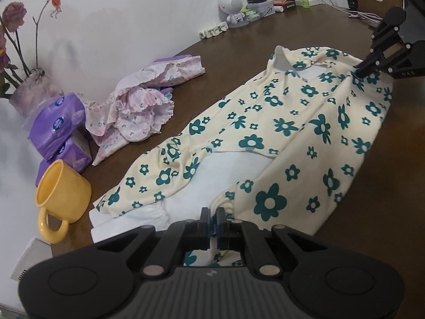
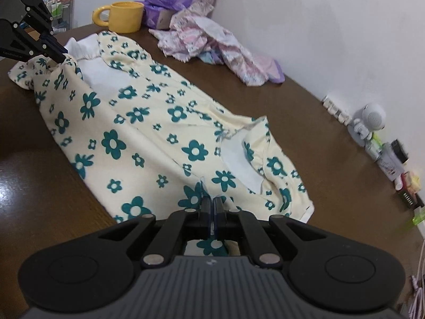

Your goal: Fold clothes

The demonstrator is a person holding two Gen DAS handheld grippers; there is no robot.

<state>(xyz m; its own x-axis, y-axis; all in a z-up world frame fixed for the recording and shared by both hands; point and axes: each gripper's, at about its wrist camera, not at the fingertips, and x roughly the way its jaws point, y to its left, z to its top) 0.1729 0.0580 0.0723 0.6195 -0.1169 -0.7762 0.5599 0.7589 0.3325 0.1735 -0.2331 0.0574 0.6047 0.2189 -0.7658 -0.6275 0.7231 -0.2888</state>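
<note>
Left gripper [image 1: 212, 222]: jaws closed down on a pinch of the cream flowered garment [image 1: 300, 133] at its hem end, cloth bunched between the pads; right gripper [image 2: 211, 212]: likewise clamped tight on the same garment, near the collar end, fabric puckered at the tips.

Each gripper shows in the other's view, pinching the far end; the garment runs between the two, long axis along the line from one gripper to the other, lying on the brown table [image 1: 372, 239]; the gripped edge is the side away from the wall, lifted slightly into a ridge; the white inner face shows near the collar [image 2: 239, 159] and toward the hem.

Judgement: a lengthwise fold is in hand; the free half lies wall-side of both grippers, so the held edge would go across toward it; neither hand nearer, both must travel together or the fold skews.

Beyond: pink crumpled garment [image 1: 132, 106], yellow mug [image 1: 63, 188], purple tissue packs [image 1: 58, 130] close to the hem corner; the mug could be brushed.
</note>
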